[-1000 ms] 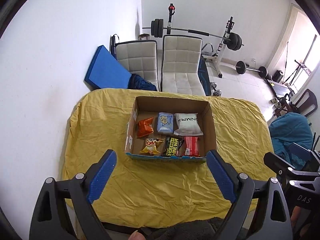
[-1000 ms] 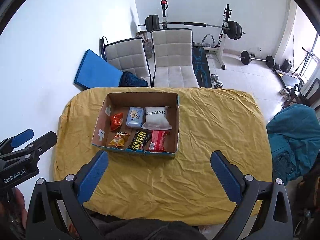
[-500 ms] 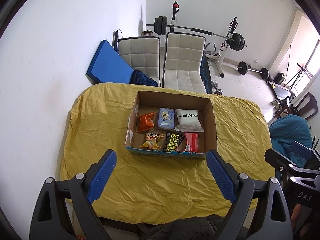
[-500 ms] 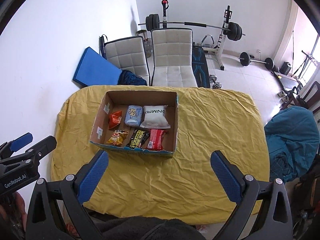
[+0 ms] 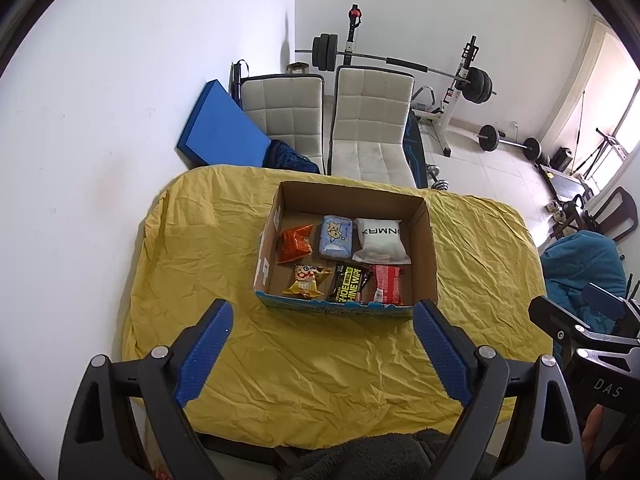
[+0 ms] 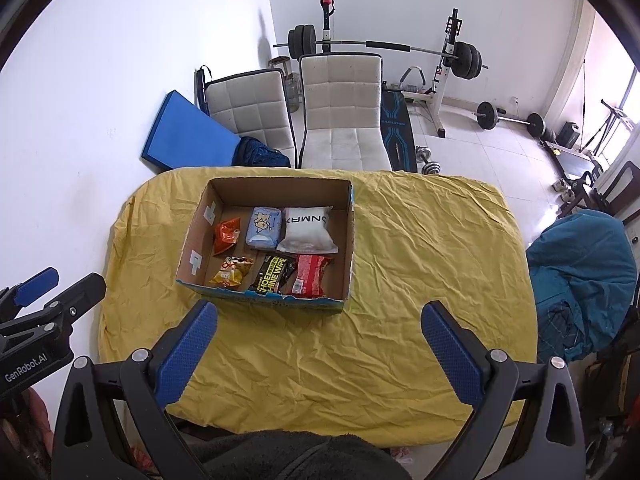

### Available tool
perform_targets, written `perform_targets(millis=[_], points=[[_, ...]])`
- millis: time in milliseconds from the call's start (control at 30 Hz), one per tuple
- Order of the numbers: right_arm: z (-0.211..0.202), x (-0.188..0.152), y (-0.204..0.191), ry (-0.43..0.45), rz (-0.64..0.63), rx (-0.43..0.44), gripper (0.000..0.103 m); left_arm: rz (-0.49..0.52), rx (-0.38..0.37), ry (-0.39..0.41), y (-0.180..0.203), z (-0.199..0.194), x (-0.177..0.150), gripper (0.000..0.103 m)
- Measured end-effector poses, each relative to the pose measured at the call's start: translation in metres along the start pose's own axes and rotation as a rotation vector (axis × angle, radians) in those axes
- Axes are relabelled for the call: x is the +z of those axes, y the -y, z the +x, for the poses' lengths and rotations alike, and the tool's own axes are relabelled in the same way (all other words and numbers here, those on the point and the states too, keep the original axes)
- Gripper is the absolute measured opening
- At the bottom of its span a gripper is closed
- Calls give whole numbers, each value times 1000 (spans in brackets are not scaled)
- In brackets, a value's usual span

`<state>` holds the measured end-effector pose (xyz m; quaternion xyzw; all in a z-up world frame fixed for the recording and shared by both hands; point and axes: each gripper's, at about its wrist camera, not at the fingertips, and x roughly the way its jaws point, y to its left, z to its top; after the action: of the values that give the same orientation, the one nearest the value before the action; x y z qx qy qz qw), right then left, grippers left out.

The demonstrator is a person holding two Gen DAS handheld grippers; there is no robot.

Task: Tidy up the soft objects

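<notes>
An open cardboard box (image 5: 425, 256) (image 6: 347, 240) stands on the yellow-covered table (image 5: 328, 364) (image 6: 420, 264). Inside lie an orange snack bag (image 5: 295, 243), a light blue tissue pack (image 5: 336, 236), a white pouch (image 5: 381, 240), a yellow snack bag (image 5: 307, 280), a black wipes pack (image 5: 351, 289) and a red packet (image 5: 387, 290). My left gripper (image 5: 322, 316) is open and empty, held above the table's near edge in front of the box. My right gripper (image 6: 320, 318) is open and empty, also short of the box.
Two white chairs (image 5: 372, 128) and a blue mat (image 5: 220, 136) stand behind the table against the wall. A barbell rack (image 5: 464, 76) and weights fill the back. A teal beanbag (image 6: 580, 272) sits to the right. Dark fabric (image 6: 296, 456) lies at the near edge.
Both grippers have drifted slightly back and up, so the box sits a little farther away in both views. Jaws stayed open.
</notes>
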<state>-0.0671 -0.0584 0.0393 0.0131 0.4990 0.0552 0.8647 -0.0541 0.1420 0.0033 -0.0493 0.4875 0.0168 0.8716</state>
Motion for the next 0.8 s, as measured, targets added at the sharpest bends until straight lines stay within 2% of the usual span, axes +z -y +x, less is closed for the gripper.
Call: perform_targets(millis=[200,300,333,367,533,800], points=[[2,-2,-1,1,-4,-8,103,-7,-2,-4,-4,4,-2,92],[4,-4,-2,-4,-8,-13,103,-5,39,19,-6,1,-1,93],[5,-4,-2,-5,-9,-15,103,-7,43,24,-7,0,-1,101],[5,-4,-3,-5,-12,-19,103,-11,39,24,-8,0,-1,103],[4,-4,-4,2,-15,-25,103,-33,13,23,-15,0,-2,103],[4,-2,-7,5,-21,-29,103,-19,46,27,-15,0,-1,103]])
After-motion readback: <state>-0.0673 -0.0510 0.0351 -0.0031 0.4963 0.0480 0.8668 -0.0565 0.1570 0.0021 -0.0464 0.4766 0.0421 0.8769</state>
